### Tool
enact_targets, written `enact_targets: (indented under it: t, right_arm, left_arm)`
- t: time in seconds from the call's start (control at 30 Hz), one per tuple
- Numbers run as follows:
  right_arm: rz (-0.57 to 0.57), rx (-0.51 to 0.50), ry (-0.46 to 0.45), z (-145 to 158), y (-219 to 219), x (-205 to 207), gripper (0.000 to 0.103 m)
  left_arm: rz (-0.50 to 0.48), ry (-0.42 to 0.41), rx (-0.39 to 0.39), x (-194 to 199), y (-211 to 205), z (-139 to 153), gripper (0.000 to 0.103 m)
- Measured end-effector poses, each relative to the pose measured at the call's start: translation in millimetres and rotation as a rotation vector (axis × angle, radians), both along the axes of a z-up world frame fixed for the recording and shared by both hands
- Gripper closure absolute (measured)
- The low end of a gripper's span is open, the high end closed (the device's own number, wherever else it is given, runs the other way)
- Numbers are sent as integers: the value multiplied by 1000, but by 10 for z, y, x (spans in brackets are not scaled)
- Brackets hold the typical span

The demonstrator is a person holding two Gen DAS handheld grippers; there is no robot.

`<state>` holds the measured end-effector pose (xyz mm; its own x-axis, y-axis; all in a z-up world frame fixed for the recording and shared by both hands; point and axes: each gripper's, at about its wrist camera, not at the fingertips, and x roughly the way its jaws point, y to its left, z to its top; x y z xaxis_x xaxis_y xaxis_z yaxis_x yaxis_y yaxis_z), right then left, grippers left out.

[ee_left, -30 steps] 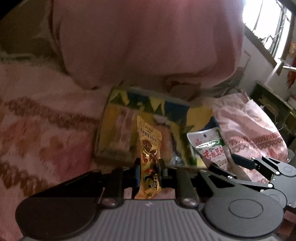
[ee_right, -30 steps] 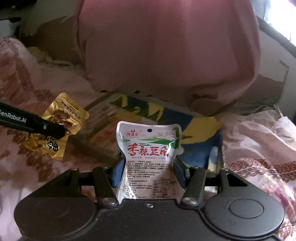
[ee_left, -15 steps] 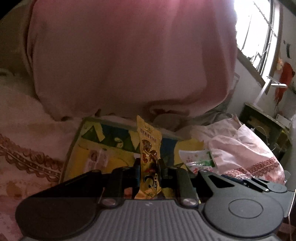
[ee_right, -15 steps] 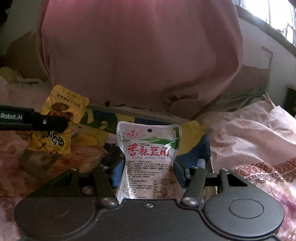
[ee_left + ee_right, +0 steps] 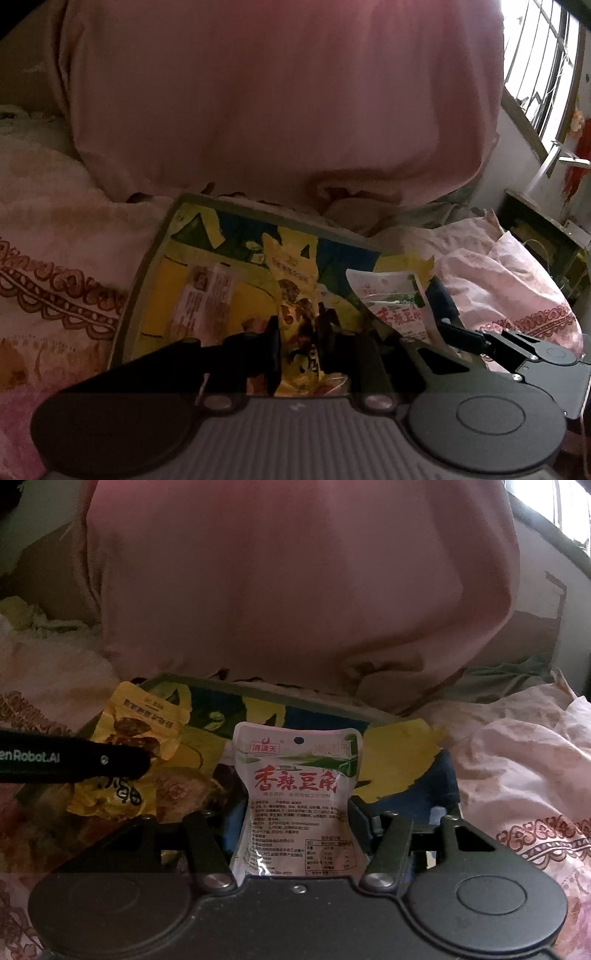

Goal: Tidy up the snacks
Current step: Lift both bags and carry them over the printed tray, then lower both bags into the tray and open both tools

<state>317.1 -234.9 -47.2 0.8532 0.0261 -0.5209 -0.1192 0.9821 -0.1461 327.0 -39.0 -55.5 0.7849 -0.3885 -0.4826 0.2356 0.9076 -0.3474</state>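
Left wrist view: the left gripper (image 5: 298, 345) is clamping a crinkled yellow foil snack packet (image 5: 295, 295) between nearly closed jaws that are just starting to ease apart. The packet is standing on edge, its long axis running from 6 o'clock at the jaws to 12 o'clock at its free top. Directly beyond it, spreading from 9 to 2 o'clock, a flat yellow-and-blue printed cardboard box (image 5: 173, 280) is lying on the pink patterned bedding (image 5: 66, 258). The packet is hanging over the box's middle, so release appears to be the coming move. At 3 o'clock the right gripper (image 5: 439, 314) is carrying a white pouch (image 5: 391, 299) over the box's right part. A person's pink garment (image 5: 277, 103) is filling the upper field.

Right wrist view: the right gripper (image 5: 297, 808) is gripping the white plastic pouch with red lettering (image 5: 295, 801) across its width at half span. The pouch is standing upright, long axis 6 to 12 o'clock, hang-hole uppermost, printed face toward the camera. The box (image 5: 399, 746) is lying just beyond and below it. At 9 o'clock the left gripper (image 5: 146, 762) is holding the yellow packet (image 5: 133, 753), tilted, over the box's left part. Each hand appears equally near the box.
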Motion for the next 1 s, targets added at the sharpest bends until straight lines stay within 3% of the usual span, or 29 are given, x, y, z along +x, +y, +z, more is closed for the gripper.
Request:
enact_targets:
  t: [0.3,0.37,0.53,0.93,1.0]
  right_arm:
    - [-6,17,12,-25,-29,-3,34]
    - [-11,27,14,-18,-50,-8,30]
    - [-15,28,9,31,-65,-45,28]
    - [-67,80,-79,561,-240,-524,12]
    - [-74,103,-96,669,-269,-652,6]
  left_arm:
    - [42,29,65,26,-16,-28,74]
    - [53,34,82,25,-19,-19,67]
    - [70,17,120,-24,-52,37,35]
    - [110,-114,116,-395,-30,471,2]
    - [124,-146,111,-525,-16,568,1]
